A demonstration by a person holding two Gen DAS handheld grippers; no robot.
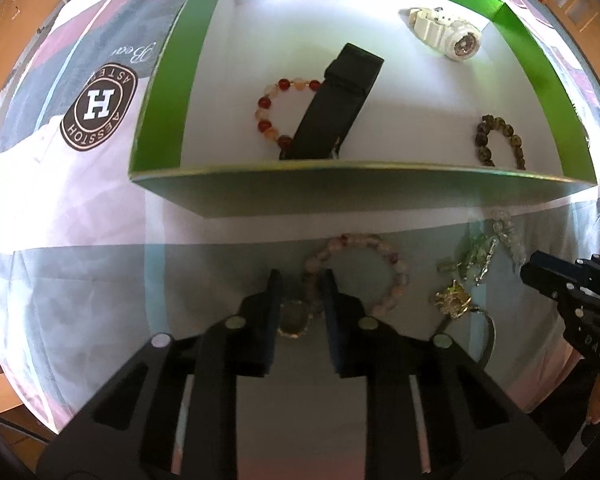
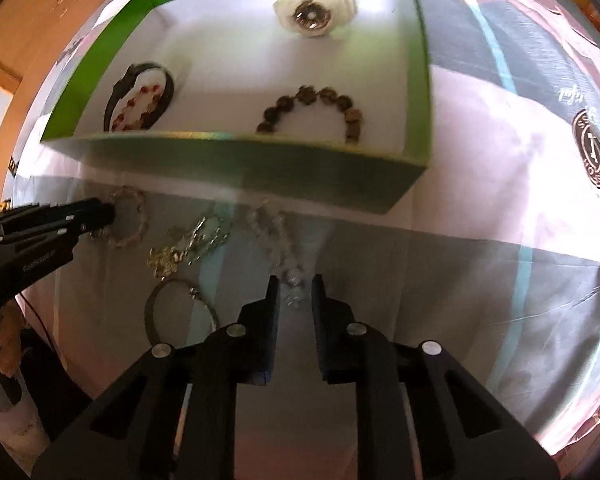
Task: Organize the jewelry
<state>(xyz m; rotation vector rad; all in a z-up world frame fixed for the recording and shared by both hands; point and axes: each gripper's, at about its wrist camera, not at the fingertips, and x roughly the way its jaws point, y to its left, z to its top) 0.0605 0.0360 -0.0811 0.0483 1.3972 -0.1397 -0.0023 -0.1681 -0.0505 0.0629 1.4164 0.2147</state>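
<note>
A green box (image 1: 160,92) on a patterned cloth (image 1: 60,240) holds a white watch (image 1: 444,34), a black watch (image 1: 336,104) partly hiding a red bead bracelet (image 1: 268,108), and a brown bead bracelet (image 1: 496,140) cut off by the front wall. In front of it, the left gripper (image 1: 300,292) has its fingers slightly apart around a pink bead bracelet (image 1: 364,268). The right gripper (image 2: 296,292), likewise parted, straddles a blurred clear bead strand (image 2: 280,240) beside tangled gold pieces (image 2: 180,252).

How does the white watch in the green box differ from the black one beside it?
The white watch is chunky with a round dial, lying near the far wall. The black watch is slim and dark, no dial showing, and overlaps a red bead bracelet. Both sit inside the green box.
</note>
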